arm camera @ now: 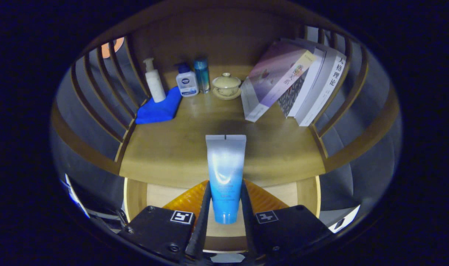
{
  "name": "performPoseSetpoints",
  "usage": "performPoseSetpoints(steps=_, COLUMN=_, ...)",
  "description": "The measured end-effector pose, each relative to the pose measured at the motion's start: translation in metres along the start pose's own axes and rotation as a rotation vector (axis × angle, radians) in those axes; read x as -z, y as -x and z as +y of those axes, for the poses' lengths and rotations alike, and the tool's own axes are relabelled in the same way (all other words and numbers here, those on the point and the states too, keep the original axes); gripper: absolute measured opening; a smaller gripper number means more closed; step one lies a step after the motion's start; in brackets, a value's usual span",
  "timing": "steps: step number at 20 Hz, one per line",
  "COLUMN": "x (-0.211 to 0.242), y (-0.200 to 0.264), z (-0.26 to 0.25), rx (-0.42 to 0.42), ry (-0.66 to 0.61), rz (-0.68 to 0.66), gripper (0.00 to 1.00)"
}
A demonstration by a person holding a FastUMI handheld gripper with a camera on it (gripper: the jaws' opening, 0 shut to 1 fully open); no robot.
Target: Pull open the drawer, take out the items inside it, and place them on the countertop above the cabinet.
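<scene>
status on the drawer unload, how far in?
Done: drawer is pulled open below the countertop. In hand: gripper is shut on a blue tube, lifted over the countertop's front edge, not yet set down. Left: place it, then fetch the orange item lying in the drawer.

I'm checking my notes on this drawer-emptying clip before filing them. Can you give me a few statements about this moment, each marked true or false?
1. The gripper is shut on a blue tube. True.
2. The tube lies flat on the countertop. False: it is held up between the fingers.
3. The drawer below the countertop is open. True.
4. The books stand by the white pump bottle. False: they lean at the opposite end.
5. A blue cloth lies beside the pump bottle. True.
</scene>
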State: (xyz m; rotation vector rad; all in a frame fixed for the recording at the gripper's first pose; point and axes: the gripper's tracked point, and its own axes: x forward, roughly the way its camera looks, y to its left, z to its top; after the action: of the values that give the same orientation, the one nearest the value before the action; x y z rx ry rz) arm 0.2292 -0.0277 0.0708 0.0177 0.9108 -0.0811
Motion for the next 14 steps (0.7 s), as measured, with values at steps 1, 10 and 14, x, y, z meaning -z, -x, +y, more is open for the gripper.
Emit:
performPoseSetpoints(steps=1, x=-0.003, y=-0.002, z=-0.002, rx=0.003, ry=0.003, rz=0.001, gripper=0.47)
performPoseSetpoints(steps=10, x=-0.011, y=-0.045, z=0.007, rx=-0.016, ry=-0.01, rz=0.054, gripper=0.48)
performPoseSetpoints(steps=14, x=-0.009, y=-0.059, z=0.023, rx=-0.029, ry=0.006, rz=0.086, gripper=0.48)
